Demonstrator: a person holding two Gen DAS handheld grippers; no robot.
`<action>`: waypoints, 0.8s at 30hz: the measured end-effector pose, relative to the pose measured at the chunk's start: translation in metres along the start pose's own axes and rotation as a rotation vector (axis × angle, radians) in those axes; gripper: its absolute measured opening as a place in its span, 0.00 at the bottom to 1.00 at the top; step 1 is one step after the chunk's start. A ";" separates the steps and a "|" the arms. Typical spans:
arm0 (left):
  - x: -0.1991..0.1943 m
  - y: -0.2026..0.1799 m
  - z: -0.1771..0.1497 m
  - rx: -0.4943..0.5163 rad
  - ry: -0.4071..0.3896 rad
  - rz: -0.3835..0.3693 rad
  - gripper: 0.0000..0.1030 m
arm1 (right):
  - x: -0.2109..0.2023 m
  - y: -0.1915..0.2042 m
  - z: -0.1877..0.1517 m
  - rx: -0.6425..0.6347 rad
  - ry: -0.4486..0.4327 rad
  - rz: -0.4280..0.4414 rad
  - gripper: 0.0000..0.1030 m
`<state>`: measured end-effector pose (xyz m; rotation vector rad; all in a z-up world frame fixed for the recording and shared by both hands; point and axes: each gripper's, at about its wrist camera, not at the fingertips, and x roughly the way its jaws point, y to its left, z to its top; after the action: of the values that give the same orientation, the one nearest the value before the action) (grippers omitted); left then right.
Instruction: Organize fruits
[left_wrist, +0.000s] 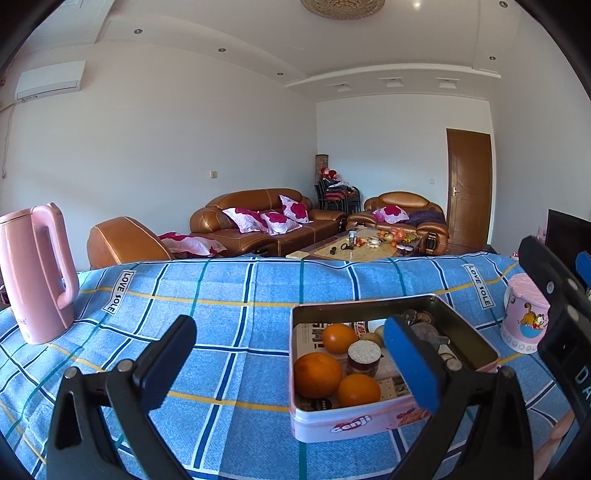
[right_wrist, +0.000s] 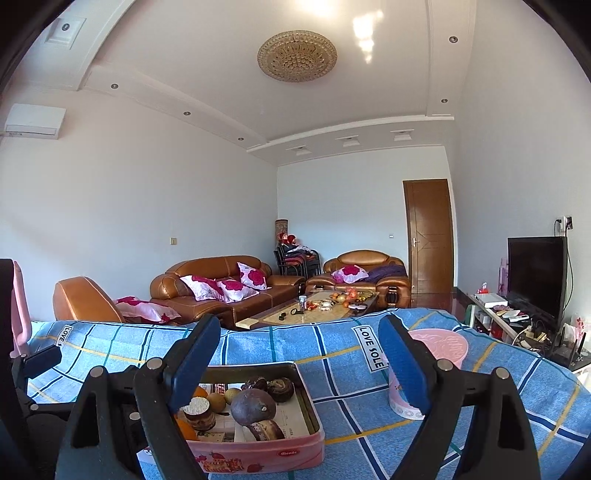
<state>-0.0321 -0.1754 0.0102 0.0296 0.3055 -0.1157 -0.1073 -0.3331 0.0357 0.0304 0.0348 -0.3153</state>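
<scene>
An open pink tin (left_wrist: 351, 424) sits on the blue checked tablecloth (left_wrist: 221, 295). It holds three oranges (left_wrist: 317, 374), a small jar with a white lid (left_wrist: 364, 356) and several dark fruits (left_wrist: 424, 332). My left gripper (left_wrist: 291, 354) is open and empty, hovering just in front of the tin's left side. In the right wrist view the same tin (right_wrist: 258, 456) shows a large dark round fruit (right_wrist: 253, 406) and yellowish fruits (right_wrist: 223, 398). My right gripper (right_wrist: 299, 365) is open and empty, held level over the tin's near right corner.
A pink kettle (left_wrist: 35, 273) stands at the table's left end. A pink cup (right_wrist: 443, 345) stands right of the tin, close to my right finger. Beyond the table's far edge are brown sofas (left_wrist: 266, 221) and a coffee table (left_wrist: 354, 251).
</scene>
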 end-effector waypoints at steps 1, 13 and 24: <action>-0.001 0.000 0.000 0.002 -0.001 0.001 1.00 | 0.001 -0.001 0.000 0.002 0.001 -0.003 0.90; -0.003 -0.002 0.000 0.008 -0.002 0.004 1.00 | 0.003 -0.001 -0.001 0.004 0.005 -0.003 0.90; -0.003 -0.001 0.001 0.009 0.001 0.005 1.00 | 0.002 -0.002 0.000 0.010 0.014 -0.009 0.91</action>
<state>-0.0344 -0.1766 0.0118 0.0389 0.3057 -0.1123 -0.1060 -0.3351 0.0351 0.0420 0.0471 -0.3248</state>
